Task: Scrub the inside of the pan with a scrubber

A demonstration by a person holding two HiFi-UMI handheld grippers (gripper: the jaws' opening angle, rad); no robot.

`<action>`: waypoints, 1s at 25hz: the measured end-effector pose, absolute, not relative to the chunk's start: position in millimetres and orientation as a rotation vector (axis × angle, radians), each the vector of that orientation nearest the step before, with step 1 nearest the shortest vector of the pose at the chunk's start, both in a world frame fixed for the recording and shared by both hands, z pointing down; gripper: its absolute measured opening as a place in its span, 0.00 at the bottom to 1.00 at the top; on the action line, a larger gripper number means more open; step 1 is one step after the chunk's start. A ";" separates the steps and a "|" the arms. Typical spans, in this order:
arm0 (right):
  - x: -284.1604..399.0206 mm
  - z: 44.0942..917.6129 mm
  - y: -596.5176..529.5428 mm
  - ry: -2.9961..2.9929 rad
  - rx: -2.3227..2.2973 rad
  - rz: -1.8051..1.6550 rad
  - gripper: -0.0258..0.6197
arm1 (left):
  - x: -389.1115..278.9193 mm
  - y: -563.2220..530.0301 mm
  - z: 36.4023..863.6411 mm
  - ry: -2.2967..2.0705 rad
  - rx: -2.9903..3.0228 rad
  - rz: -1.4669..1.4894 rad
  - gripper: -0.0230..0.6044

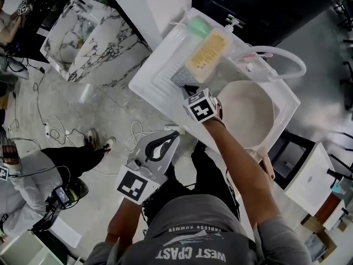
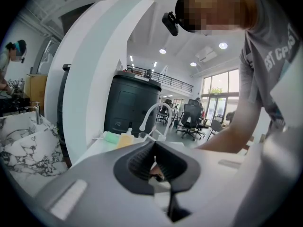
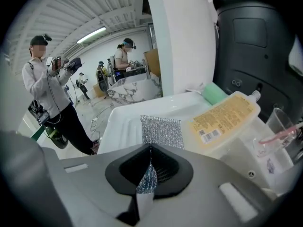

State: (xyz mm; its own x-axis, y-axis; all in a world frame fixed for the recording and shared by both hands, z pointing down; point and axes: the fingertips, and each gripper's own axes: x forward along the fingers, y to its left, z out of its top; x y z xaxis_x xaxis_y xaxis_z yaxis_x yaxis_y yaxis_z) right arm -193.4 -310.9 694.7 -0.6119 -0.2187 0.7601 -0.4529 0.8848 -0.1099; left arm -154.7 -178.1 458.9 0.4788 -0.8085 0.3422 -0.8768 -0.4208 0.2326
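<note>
A silver mesh scrubber point(image 1: 181, 77) point(image 3: 162, 130) lies flat on the white sink unit's drainboard point(image 1: 157, 81). My right gripper point(image 1: 189, 88) point(image 3: 150, 149) is shut on the scrubber's near edge, and a fold of mesh shows pinched between its jaws. The cream pan point(image 1: 248, 112) sits in the basin just right of that gripper, with its handle point(image 1: 268, 167) pointing toward me. My left gripper point(image 1: 175, 135) point(image 2: 154, 148) hangs in front of the sink's near edge, away from the pan. Its jaws are shut with nothing in them.
A yellow soap bottle point(image 1: 207, 51) point(image 3: 225, 117) and a green sponge point(image 1: 198, 26) lie behind the scrubber. A white faucet hose point(image 1: 287, 57) arches over the basin beside a glass point(image 1: 251, 59). A person point(image 1: 33, 170), floor cables point(image 1: 55, 126) and a marble sink unit point(image 1: 83, 37) are to the left.
</note>
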 end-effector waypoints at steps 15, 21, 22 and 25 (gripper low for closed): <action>-17.1 654.0 -332.1 -2.256 0.937 0.604 0.06 | -78.2 -223.6 453.5 -1.245 2.522 0.307 0.04; 67.4 682.9 -342.0 -2.155 1.163 0.778 0.06 | -40.8 -240.6 461.8 -1.158 2.563 0.331 0.04; 80.6 688.2 -343.1 -2.132 1.200 0.809 0.06 | -35.7 -242.8 462.6 -1.147 2.577 0.334 0.04; 115.9 705.0 -344.6 -2.052 1.294 0.891 0.06 | -24.5 -246.9 465.4 -1.118 2.615 0.348 0.04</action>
State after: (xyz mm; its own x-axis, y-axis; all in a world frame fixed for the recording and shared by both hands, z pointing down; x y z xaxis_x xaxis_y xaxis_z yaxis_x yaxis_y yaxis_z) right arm 115.9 -344.6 705.0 -0.3852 -0.5526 0.7391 -0.9173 0.3169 -0.2412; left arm -24.5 -246.9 465.4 0.6722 -0.6656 0.3243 -0.7320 -0.6631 0.1563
